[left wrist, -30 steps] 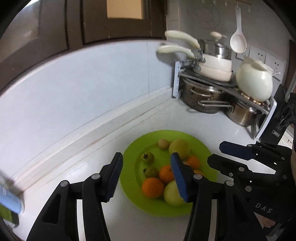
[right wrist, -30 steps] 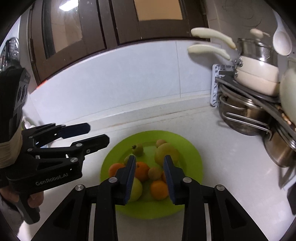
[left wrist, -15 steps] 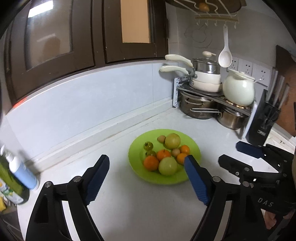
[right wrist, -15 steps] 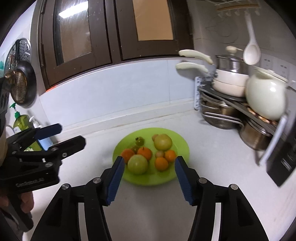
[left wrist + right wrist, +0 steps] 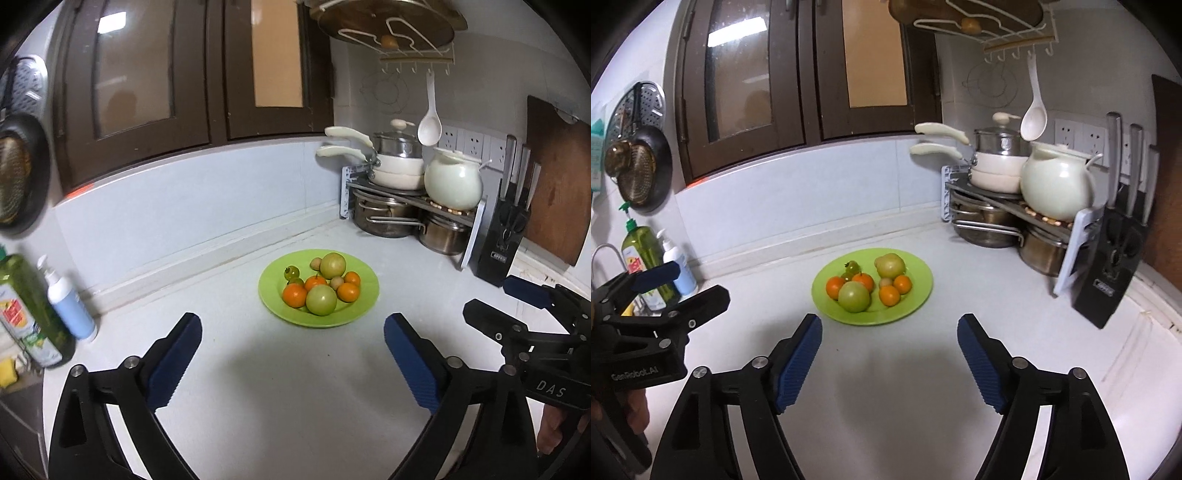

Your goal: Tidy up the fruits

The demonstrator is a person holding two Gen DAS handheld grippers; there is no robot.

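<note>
Orange and green fruits [image 5: 320, 286] are heaped on a green plate [image 5: 364, 306] at mid-counter [image 5: 295, 387]. Round, smooth skins are judged slippery and bruisable; each is best pinched lightly across its widest part. The left gripper [image 5: 291, 360] and right gripper [image 5: 889, 356] are held spread and empty, short of the plate.

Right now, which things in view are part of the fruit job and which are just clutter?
Job:
- green plate
- fruits on it: oranges, large green fruits
- left tool and right tool, both open, empty

Clutter:
- pot rack with the white pot
- knife block
- ladle
- blue pump bottle, green bottle
</note>
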